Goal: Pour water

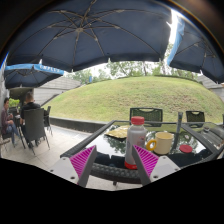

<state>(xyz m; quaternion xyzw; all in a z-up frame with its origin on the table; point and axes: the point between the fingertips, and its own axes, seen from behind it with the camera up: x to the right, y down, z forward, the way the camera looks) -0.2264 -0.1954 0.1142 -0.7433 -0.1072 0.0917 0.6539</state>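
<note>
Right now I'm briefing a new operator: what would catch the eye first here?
A white bottle with a red cap stands on the glass table, just ahead of the open gripper, with a yellow mug beside it. Big dark umbrellas spread overhead, above a green slope.

Bottle (135, 138) base hidden behind right pad (146, 160); red item (186, 149) beyond too small to tell
</note>
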